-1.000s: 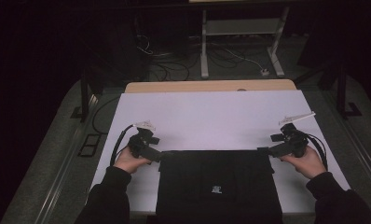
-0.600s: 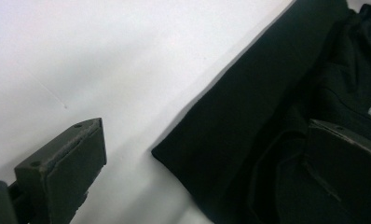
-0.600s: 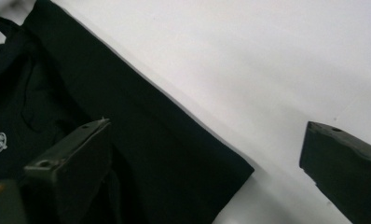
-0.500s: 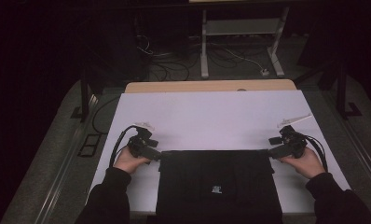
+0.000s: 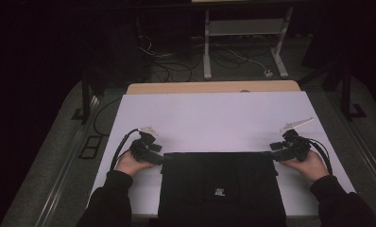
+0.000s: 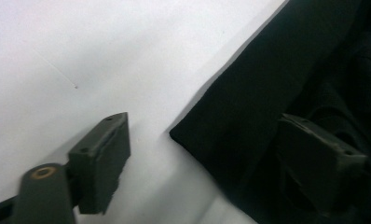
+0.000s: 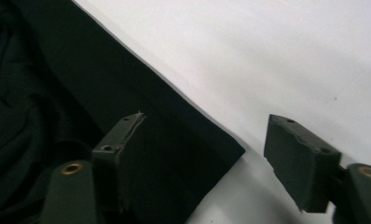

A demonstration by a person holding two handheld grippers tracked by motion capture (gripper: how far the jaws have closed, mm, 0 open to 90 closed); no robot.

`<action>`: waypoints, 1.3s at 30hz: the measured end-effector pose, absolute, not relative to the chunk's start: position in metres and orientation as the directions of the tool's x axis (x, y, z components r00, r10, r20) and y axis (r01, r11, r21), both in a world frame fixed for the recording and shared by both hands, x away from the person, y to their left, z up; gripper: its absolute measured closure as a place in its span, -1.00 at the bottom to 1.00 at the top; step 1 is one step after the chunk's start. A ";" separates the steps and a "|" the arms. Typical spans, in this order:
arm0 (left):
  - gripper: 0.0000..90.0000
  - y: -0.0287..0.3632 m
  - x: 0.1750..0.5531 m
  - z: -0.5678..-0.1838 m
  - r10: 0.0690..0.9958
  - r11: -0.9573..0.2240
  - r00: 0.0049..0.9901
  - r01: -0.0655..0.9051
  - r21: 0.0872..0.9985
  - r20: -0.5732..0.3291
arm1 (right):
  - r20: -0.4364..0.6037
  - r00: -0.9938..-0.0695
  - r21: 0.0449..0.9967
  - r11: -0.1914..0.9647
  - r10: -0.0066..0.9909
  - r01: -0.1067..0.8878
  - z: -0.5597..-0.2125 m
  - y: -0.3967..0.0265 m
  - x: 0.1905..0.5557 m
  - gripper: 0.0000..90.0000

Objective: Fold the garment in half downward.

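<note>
A folded black garment (image 5: 221, 187) lies flat on the white table (image 5: 214, 118), at the near edge, directly in front of the person. All places below are given relative to this garment.

The left hand-held gripper (image 5: 158, 160) sits at the garment's far left corner, held by the person's left hand (image 5: 132, 163). In the left gripper view, the corner of the black cloth (image 6: 249, 121) lies between the two jaws: one jaw rests over the dark fabric, the other over bare white table. The jaws have just been closing, but a gap shows on both sides of the cloth, so they are released and not yet pinching it.

The right hand-held gripper (image 5: 273, 153) sits at the garment's far right corner, held by the person's right hand (image 5: 311, 165). In the right gripper view, the pointed corner of the cloth (image 7: 183, 149) reaches into the space between the jaws. These jaws have also just been closing, yet they stand apart, with white table visible between the cloth and the outer jaw.

A small pale label (image 5: 218, 191) shows near the garment's middle.
</note>
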State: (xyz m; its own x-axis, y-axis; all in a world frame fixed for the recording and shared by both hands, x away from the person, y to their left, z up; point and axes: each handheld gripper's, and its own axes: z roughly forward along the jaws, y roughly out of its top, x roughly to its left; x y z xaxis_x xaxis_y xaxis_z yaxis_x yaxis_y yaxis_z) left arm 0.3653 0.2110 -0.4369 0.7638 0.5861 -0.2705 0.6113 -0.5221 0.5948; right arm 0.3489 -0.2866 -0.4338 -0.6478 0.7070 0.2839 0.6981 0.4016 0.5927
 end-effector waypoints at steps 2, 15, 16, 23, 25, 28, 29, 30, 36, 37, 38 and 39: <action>-0.53 0.210 0.365 -0.437 0.585 -0.528 0.769 0.603 0.598 -0.260 | 0.282 -0.647 0.592 0.402 0.709 0.698 -0.434 -0.287 0.349 -0.23; -0.12 0.205 0.363 -0.437 0.607 -0.531 0.766 0.589 0.609 -0.212 | 0.276 -0.614 0.575 0.385 0.740 0.722 -0.439 -0.291 0.352 0.03; -0.08 0.205 0.363 -0.437 0.607 -0.532 0.766 0.588 0.610 -0.209 | 0.278 -0.611 0.574 0.382 0.741 0.724 -0.439 -0.291 0.352 0.06; 0.28 0.206 0.363 -0.437 0.629 -0.513 0.749 0.601 0.612 -0.209 | 0.282 -0.598 0.579 0.364 0.750 0.730 -0.443 -0.293 0.354 0.28; 0.34 0.205 0.362 -0.437 0.632 -0.520 0.750 0.598 0.610 -0.195 | 0.285 -0.593 0.575 0.361 0.753 0.734 -0.443 -0.293 0.354 0.37; 0.50 0.202 0.361 -0.437 0.622 -0.537 0.762 0.582 0.610 -0.180 | 0.301 -0.590 0.569 0.355 0.749 0.742 -0.443 -0.292 0.354 0.53; 0.55 0.201 0.360 -0.438 0.615 -0.541 0.768 0.576 0.613 -0.178 | 0.307 -0.592 0.566 0.357 0.745 0.743 -0.443 -0.292 0.354 0.60; 0.61 0.200 0.360 -0.437 0.612 -0.546 0.771 0.573 0.611 -0.176 | 0.316 -0.596 0.562 0.360 0.739 0.745 -0.444 -0.291 0.354 0.67; 0.84 0.197 0.359 -0.436 0.605 -0.563 0.777 0.572 0.596 -0.174 | 0.339 -0.585 0.545 0.353 0.737 0.760 -0.445 -0.291 0.355 0.86; 0.86 0.198 0.360 -0.436 0.600 -0.564 0.779 0.573 0.594 -0.182 | 0.341 -0.585 0.544 0.354 0.736 0.761 -0.445 -0.291 0.355 0.87; 0.86 0.198 0.361 -0.437 0.603 -0.558 0.775 0.581 0.593 -0.193 | 0.341 -0.585 0.544 0.354 0.736 0.761 -0.445 -0.291 0.355 0.87; 0.88 0.199 0.361 -0.437 0.599 -0.557 0.775 0.584 0.591 -0.201 | 0.342 -0.585 0.542 0.354 0.736 0.762 -0.445 -0.291 0.355 0.88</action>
State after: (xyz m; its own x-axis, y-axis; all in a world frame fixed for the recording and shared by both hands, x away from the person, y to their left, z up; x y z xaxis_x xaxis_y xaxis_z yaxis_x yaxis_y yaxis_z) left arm 0.3615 0.1990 -0.4368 0.7751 0.5989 -0.2011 0.5836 -0.5570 0.5909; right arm 0.3548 -0.2910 -0.4447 -0.5848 0.7355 0.3420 0.7621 0.3539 0.5422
